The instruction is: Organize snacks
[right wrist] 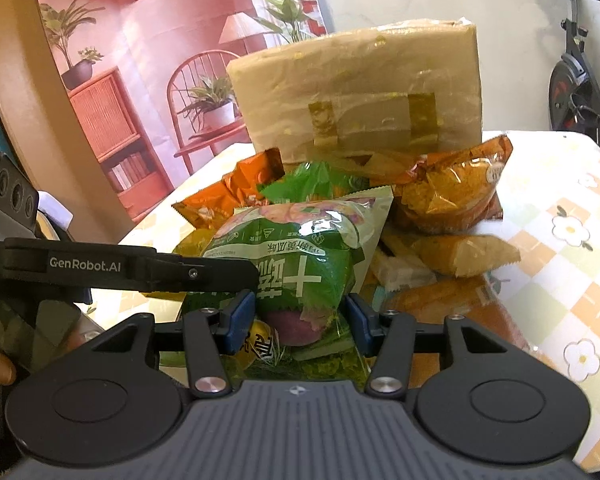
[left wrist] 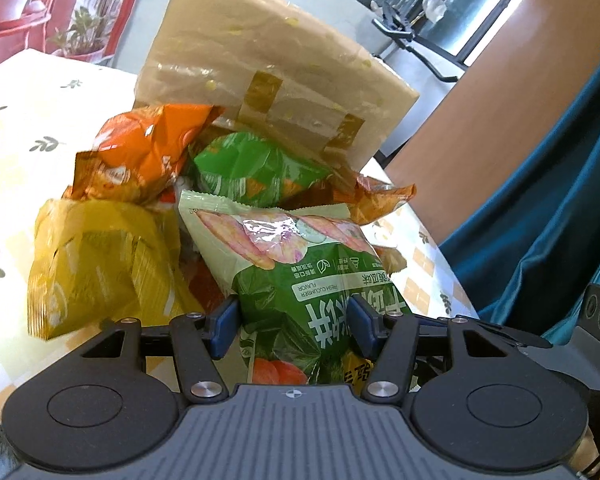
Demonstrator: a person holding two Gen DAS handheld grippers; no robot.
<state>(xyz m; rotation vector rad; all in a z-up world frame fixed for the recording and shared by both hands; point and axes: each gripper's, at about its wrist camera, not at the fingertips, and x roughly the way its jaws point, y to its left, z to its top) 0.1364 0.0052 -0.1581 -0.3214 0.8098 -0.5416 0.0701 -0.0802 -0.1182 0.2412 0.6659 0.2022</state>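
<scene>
The green cucumber-flavour snack bag (left wrist: 300,276) is seen atop a heap of snack packets (right wrist: 452,196) on the flowered tablecloth (right wrist: 560,248), in front of a tan wrapped box (right wrist: 360,92); its long axis runs away from both cameras, its serrated seal pointing toward the box. The left gripper (left wrist: 294,326) is spread with pads flanking the bag's near end; the right gripper (right wrist: 298,320) is likewise parted around it; whether either pinches cannot be told.
</scene>
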